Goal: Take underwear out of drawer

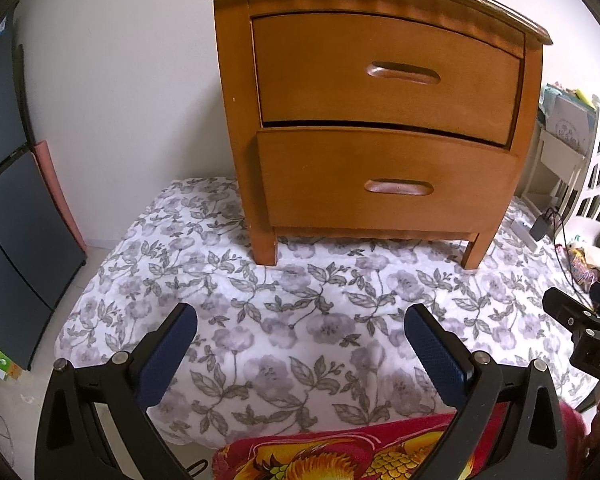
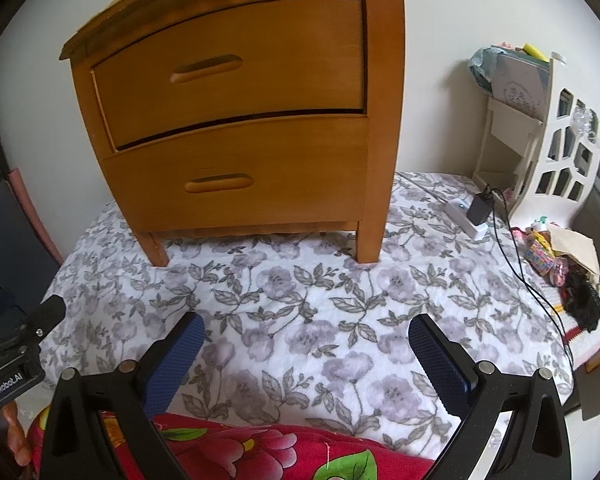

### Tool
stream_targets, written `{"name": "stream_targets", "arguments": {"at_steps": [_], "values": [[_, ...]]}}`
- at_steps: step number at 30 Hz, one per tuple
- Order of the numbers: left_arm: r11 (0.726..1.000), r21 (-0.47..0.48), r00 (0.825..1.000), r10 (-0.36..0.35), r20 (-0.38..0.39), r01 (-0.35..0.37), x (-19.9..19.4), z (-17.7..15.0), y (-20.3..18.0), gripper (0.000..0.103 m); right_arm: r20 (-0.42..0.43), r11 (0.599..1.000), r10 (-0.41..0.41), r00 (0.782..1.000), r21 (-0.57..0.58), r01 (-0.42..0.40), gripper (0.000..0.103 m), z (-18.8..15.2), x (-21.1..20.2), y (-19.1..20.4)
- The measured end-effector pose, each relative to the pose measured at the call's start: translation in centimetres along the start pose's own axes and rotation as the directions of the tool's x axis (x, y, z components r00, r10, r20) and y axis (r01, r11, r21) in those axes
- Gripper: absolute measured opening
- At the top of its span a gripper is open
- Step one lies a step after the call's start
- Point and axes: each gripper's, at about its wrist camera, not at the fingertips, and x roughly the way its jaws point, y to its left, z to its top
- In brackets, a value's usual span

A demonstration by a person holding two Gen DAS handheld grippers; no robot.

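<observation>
Surface: bed with white floral bedspread [image 1: 300, 320], cream wall behind it.
Nightstand: wooden nightstand [image 1: 372, 112] stands on the bedspread at the far side, legs pressing into the fabric.
Top drawer: top drawer [image 1: 384, 72] pushed in, with a dark gap along its lower edge — slot handle in the middle.
Bottom drawer: bottom drawer [image 1: 384, 184] also pushed in, same slot handle.
Underwear: not visible in either view; both drawer fronts hide their insides.
Left claw: left claw [image 1: 300, 354] near edge of the bed, blue-padded fingers [image 1: 168, 356] wide apart, nothing between them, well apart from the nightstand.
Right claw: right claw [image 2: 306, 360] just to the right of the left one, fingers spread wide, holding nothing — also well short of the nightstand.
Near edge: red floral blanket [image 2: 240, 452] under both claws.
Right side: white power strip [image 2: 466, 220] with black charger [image 2: 480, 206] and cable, white cut-out shelf [image 2: 552, 152] beyond, small clutter beside it.
Left side: dark panels [image 1: 12, 200] against the wall.
</observation>
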Motion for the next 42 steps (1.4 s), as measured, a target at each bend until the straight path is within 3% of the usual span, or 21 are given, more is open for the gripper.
{"name": "stream_targets", "arguments": {"at_steps": [8,14,21,28,32,42], "values": [[0.998,-0.068,0.999,-0.003,0.035,0.005,0.7,1.9,1.9,0.103,0.09,0.988,-0.018,0.996,-0.149,0.032,0.103,4.8,0.1,1.3],[0.992,-0.122,0.996,0.003,0.09,0.008,0.4,2.5,3.4,0.103,0.141,0.951,0.02,0.99,-0.309,0.024,0.103,10.1,1.5,3.8],[0.998,-0.06,0.994,-0.004,0.105,0.01,0.3,2.7,2.4,0.103,0.105,0.897,0.082,0.991,-0.442,-0.027,0.103,13.9,5.4,6.4],[1.0,0.024,0.993,0.005,0.115,-0.008,0.3,2.4,0.4,0.103,0.013,0.848,0.008,1.0,-0.53,0.0,0.103,15.0,10.3,8.8],[1.0,0.013,0.994,0.022,0.104,-0.024,0.6,2.6,0.7,0.103,-0.027,0.824,-0.015,1.0,-0.566,-0.003,0.092,15.3,12.5,9.6],[1.0,-0.014,0.999,0.013,0.051,-0.013,1.7,2.4,1.2,0.103,-0.093,0.796,-0.058,0.994,-0.606,-0.01,0.092,15.8,16.0,10.6]]}}
